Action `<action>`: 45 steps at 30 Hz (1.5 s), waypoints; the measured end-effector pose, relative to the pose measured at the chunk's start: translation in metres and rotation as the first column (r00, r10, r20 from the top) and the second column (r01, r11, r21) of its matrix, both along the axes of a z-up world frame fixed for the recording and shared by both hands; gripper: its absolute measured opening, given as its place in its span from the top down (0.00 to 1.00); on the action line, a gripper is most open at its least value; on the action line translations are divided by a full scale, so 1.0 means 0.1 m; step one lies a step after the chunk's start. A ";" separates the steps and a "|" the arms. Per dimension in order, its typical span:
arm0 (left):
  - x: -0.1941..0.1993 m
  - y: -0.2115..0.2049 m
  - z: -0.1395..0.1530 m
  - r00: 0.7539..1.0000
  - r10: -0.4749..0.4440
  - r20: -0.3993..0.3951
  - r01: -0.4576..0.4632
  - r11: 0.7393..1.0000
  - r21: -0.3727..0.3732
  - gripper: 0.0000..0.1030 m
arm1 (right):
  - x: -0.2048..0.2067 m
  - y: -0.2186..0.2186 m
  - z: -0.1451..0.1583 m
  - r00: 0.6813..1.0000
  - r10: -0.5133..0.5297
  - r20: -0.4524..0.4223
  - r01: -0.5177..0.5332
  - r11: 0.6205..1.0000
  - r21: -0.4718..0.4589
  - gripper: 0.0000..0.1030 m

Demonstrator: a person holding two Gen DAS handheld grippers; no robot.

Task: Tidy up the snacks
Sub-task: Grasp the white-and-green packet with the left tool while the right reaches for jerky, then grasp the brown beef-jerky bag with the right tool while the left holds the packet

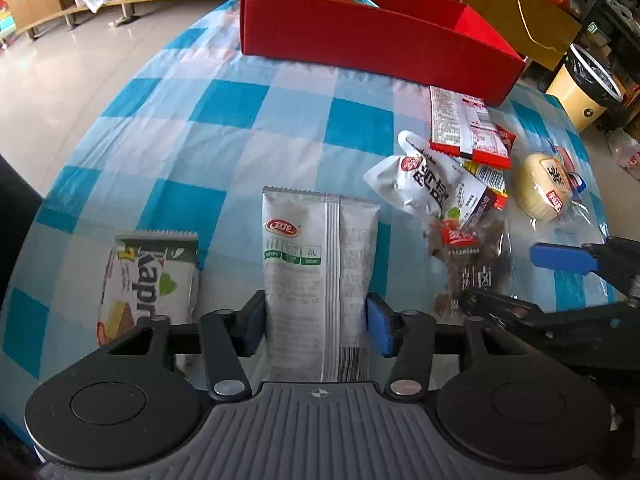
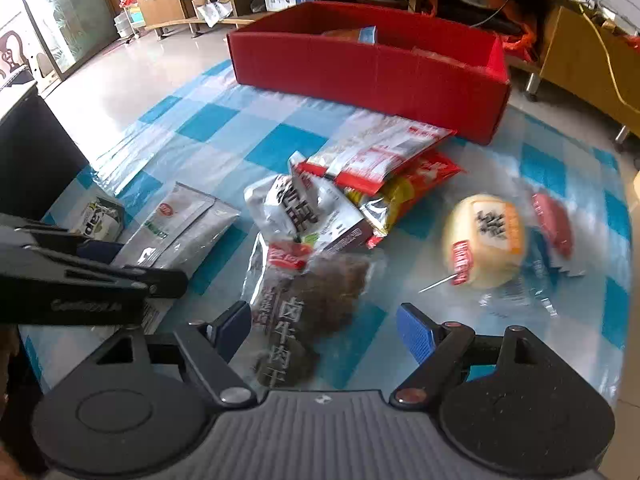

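Pinching a long silver-white snack packet [image 1: 320, 280] across its width, the left tongs [image 1: 318, 322] have a blue pad against each long edge; the packet's long axis runs straight ahead of them, pointing toward the red box [image 1: 372, 40] at the far side of the checked desk [image 1: 180, 140]. So the left hand looks nearest to a finished pick. The right tongs [image 2: 324, 332] are spread wide and hold nothing, hanging low over a clear packet of dark dried meat [image 2: 308, 300] that lies between the pads, its length also running away from them. Just left of the held packet lies a green wafer packet [image 1: 148, 284]; a heap of other packets [image 2: 360, 184] and a round bun [image 2: 484, 236] lie further right.
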State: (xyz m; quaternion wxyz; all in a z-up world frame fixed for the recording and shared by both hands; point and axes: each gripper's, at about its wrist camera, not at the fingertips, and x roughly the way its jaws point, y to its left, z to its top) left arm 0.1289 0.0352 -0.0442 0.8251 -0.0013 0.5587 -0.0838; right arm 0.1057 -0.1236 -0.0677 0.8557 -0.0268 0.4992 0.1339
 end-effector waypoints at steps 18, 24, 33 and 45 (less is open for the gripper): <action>0.12 -0.12 -0.11 0.996 0.069 0.050 -0.074 0.992 0.100 0.32 | 0.04 -0.01 -0.09 0.998 0.050 0.041 -0.051 0.998 0.026 0.29; 0.08 -0.11 -0.06 0.997 0.077 0.030 -0.079 0.996 0.048 0.42 | -0.04 -0.24 0.06 1.000 0.000 0.030 -0.003 0.994 0.110 0.51; 0.09 -0.04 -0.05 0.991 0.133 0.008 -0.133 0.991 0.016 0.30 | -0.03 -0.25 0.00 0.984 -0.177 -0.023 0.178 0.975 0.129 0.36; 0.18 0.07 -0.07 0.983 0.179 -0.030 -0.179 0.984 0.000 0.15 | 0.05 0.15 -0.15 0.982 -0.186 -0.025 0.185 0.982 -0.047 0.04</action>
